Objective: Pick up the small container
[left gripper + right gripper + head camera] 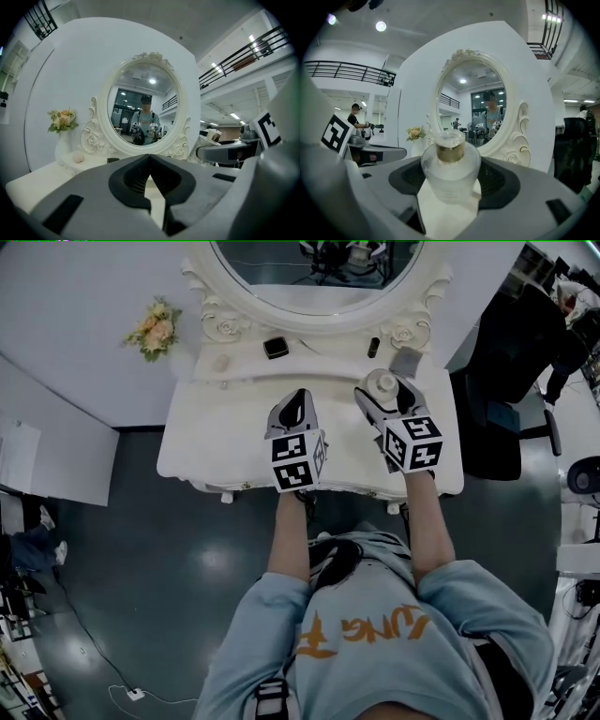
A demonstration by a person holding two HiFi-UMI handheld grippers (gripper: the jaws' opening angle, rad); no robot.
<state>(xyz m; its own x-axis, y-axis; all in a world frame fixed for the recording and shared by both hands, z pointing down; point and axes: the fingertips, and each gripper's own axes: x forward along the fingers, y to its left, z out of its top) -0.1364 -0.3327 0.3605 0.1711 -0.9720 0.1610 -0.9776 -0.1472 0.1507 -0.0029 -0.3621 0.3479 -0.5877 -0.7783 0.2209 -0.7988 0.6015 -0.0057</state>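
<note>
You face a white desk (220, 432) with an ornate oval mirror (314, 268) against a white wall (75, 296); dark glossy floor (141, 559) below, black chair (516, 371) at your right.

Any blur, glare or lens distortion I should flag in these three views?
Head view: evenly lit and sharp, with a soft light reflection on the dark floor. Left gripper view: strong fisheye bending and black corners; the mirror is sharp. Right gripper view: same fisheye and dark corners, bright ceiling lamps at upper left, and the frosted small container looks slightly soft up close.
</note>
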